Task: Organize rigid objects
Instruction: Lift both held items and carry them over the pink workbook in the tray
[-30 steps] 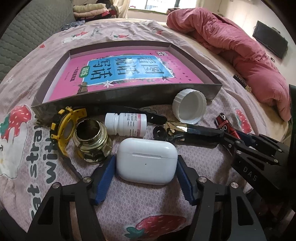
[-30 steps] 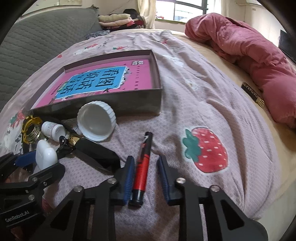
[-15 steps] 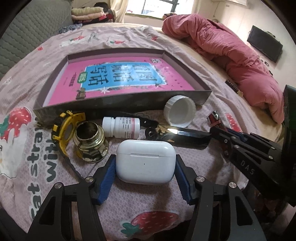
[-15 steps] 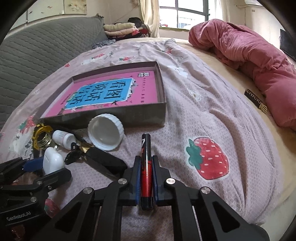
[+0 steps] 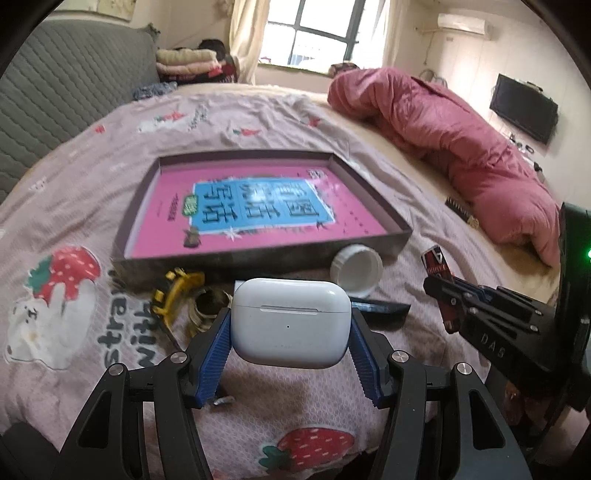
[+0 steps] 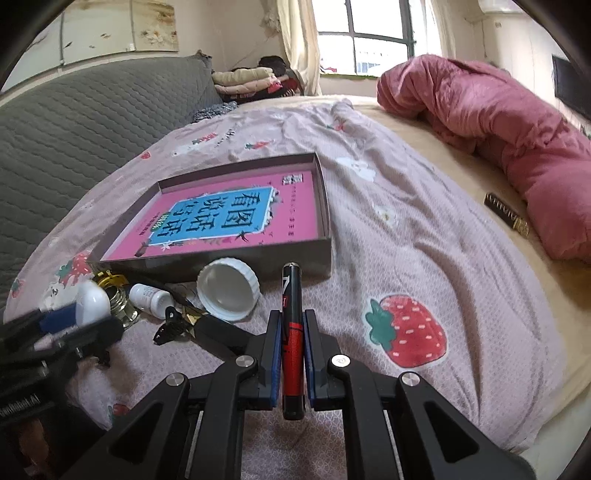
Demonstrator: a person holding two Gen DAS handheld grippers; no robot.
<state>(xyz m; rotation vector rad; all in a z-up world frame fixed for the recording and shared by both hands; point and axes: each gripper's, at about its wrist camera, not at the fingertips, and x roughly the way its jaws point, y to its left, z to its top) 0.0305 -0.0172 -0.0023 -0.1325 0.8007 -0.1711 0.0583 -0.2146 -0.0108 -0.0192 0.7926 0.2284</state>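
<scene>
Our left tongs [image 5: 290, 347] are clamped on the white earbud case [image 5: 291, 325], raised off the bed [image 5: 92, 177]. Our right tongs [image 6: 292, 354] are pressed together on the red-and-black marker [image 6: 291, 332]. Only the right view shows the small white bottle [image 6: 149, 297], hidden behind the case in the left view. Both show the white cap [image 6: 228, 293] against the shallow box [image 6: 221, 260].

Daylit bedroom: strawberry-print bedspread [image 6: 406, 229], rumpled pink duvet [image 5: 443, 122], grey quilted headboard [image 6: 81, 122], barred window [image 5: 314, 33], wall-mounted TV [image 5: 522, 107].
</scene>
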